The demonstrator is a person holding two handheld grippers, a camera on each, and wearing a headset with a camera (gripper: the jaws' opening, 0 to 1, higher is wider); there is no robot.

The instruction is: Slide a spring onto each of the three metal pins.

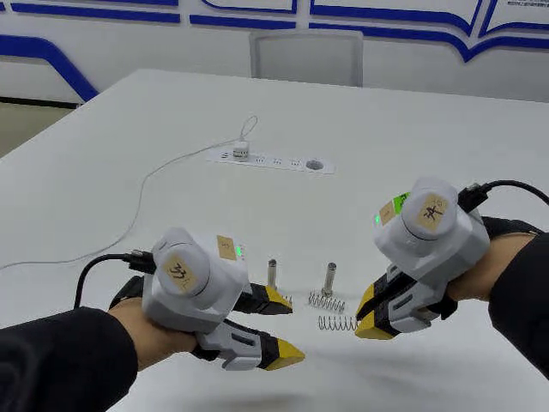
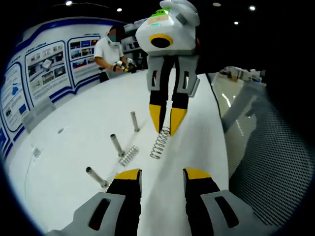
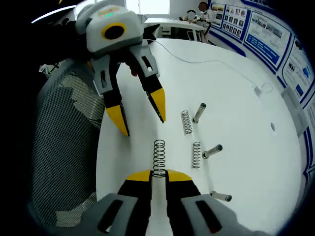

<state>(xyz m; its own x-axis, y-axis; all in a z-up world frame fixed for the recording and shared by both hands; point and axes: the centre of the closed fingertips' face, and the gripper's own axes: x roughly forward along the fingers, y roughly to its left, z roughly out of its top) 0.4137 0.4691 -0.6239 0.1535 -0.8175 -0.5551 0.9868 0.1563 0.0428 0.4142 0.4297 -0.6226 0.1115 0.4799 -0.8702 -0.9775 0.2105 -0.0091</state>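
Note:
Three short metal pins lie on the white table: one (image 3: pixel 199 113), a second (image 3: pixel 211 151), a third (image 3: pixel 219 196). My right gripper (image 3: pixel 159 176) is shut on one end of a spring (image 3: pixel 159 156) that lies flat on the table. Two more springs (image 3: pixel 186 121) (image 3: pixel 196 154) lie beside the pins. My left gripper (image 2: pixel 162 174) is open and holds nothing; it faces the right gripper (image 2: pixel 166 119) and the held spring (image 2: pixel 160 142). In the head view the left gripper (image 1: pixel 287 326) is low at the left, the right gripper (image 1: pixel 371 324) at the right, with two springs (image 1: pixel 326 302) (image 1: pixel 337 324) and two pins (image 1: pixel 272 273) (image 1: pixel 329 279) between them.
A white power strip (image 1: pixel 270 160) with a plug and a thin cable (image 1: pixel 141 193) lies further back on the table (image 1: pixel 386 154). A grey chair (image 1: pixel 306 57) stands at the far edge. A person (image 2: pixel 110 51) works at another table in the background.

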